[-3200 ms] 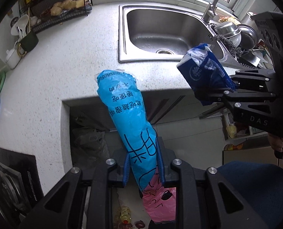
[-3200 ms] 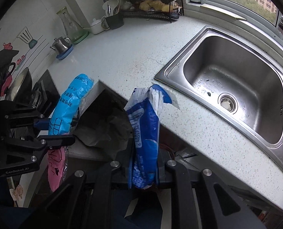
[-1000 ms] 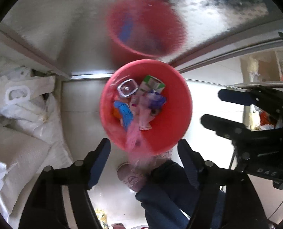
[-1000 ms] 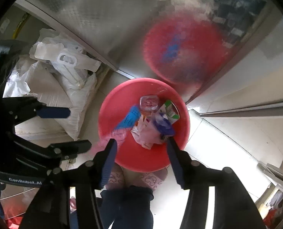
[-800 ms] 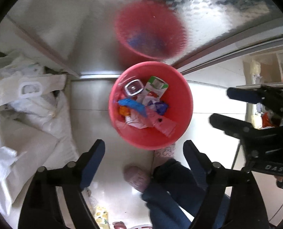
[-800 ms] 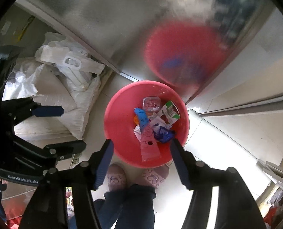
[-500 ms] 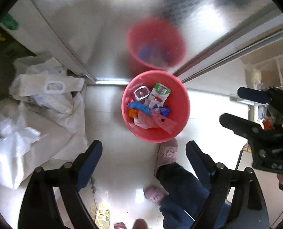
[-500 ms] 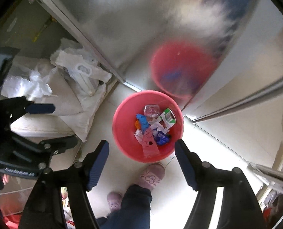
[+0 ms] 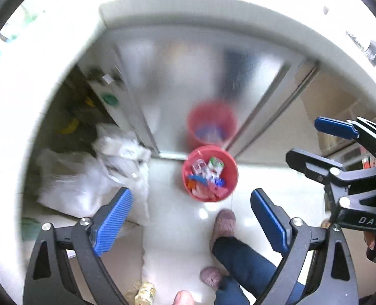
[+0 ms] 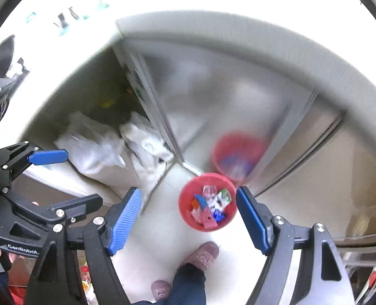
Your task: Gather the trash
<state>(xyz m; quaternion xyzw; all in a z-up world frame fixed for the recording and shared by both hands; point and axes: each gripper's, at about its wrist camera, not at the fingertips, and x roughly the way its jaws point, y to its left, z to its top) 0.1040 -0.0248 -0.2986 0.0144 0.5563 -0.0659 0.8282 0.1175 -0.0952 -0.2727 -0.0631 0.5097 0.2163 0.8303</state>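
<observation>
A red trash bin [image 9: 210, 175] [image 10: 207, 201] stands on the pale floor far below, holding wrappers, a blue packet, a pink bag and a clear cup. My left gripper [image 9: 190, 202] hangs high over it, its jaws still opening, with nothing between the blue pads [image 9: 114, 218]. My right gripper [image 10: 188, 204] is also high above the bin, jaws opening and empty. Each gripper shows at the edge of the other's view: the right gripper [image 9: 337, 142] and the left gripper [image 10: 58, 178].
White sacks [image 9: 94, 175] [image 10: 116, 152] lie left of the bin by an open cabinet. A shiny metal cabinet door [image 9: 200, 76] reflects the bin. The white counter edge [image 9: 213, 12] curves overhead. A person's leg and slippers [image 9: 223, 226] [image 10: 200, 254] stand just before the bin.
Both grippers have risen well away from the bin, which now looks much smaller, and the counter edge has come into view. Their jaws stand wider than a second ago.
</observation>
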